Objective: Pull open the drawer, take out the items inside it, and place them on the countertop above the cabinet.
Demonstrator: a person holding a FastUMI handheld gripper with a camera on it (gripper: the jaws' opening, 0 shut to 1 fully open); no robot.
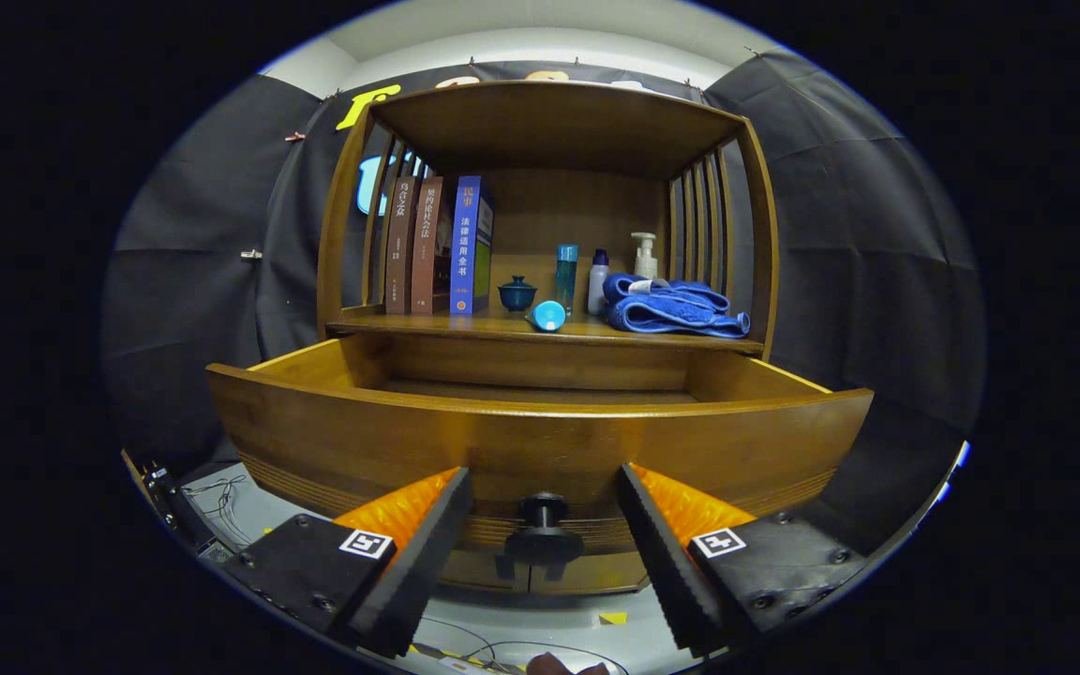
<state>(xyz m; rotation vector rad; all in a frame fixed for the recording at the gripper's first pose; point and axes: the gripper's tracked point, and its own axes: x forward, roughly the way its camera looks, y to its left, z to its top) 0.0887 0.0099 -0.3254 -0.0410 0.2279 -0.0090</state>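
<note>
I judge the pull step finished or nearly so: the drawer (pixel 540 427) stands well out from the cabinet, its curved front just ahead of my fingers. The gripper (pixel 543 534) sits level and square to that front, fingers spread wide, with the dark knob (pixel 543 527) between them and neither finger touching it. I cannot see the drawer's contents from this low angle; only its far inner wall shows. The worktop (pixel 465 326) above already carries books (pixel 437 246), bottles (pixel 596 272) and a blue towel (pixel 676 307). Next I need to rise over the front edge and look down inside.
</note>
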